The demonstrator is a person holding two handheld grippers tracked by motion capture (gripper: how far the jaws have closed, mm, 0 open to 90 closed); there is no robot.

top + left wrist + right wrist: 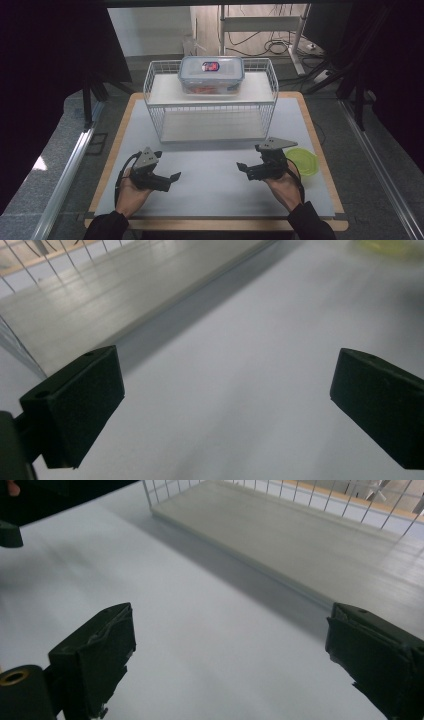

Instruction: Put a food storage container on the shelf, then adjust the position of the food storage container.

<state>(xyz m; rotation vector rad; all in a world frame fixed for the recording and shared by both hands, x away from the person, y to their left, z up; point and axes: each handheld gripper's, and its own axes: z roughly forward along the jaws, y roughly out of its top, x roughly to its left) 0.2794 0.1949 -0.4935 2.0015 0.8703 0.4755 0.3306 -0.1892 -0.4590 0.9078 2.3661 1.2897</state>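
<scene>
At the near left corner of the white-topped table [210, 175], a person's left hand [131, 194] holds the left gripper [170, 180] low over the surface, its jaws spread wide with nothing between them and pointing toward the middle of the table; in the left gripper view the two black pads [75, 410] frame bare tabletop and the lower shelf of the rack. Behind, along the far edge and centred between the table's side edges, stands a white wire rack [160, 85] with two shelves; on its upper shelf sits a clear lidded container [211, 75] with something red inside, well apart from both hands. Toward the near right corner, the right hand [285, 189] holds the right gripper [245, 170], also gaping and empty, aimed leftward at its counterpart; the right gripper view shows its pads [100, 655] over bare surface with the rack's lower shelf ahead. Just beside that gripper, by the right edge of the table, rests a yellow-green bowl [305, 161], untouched.
</scene>
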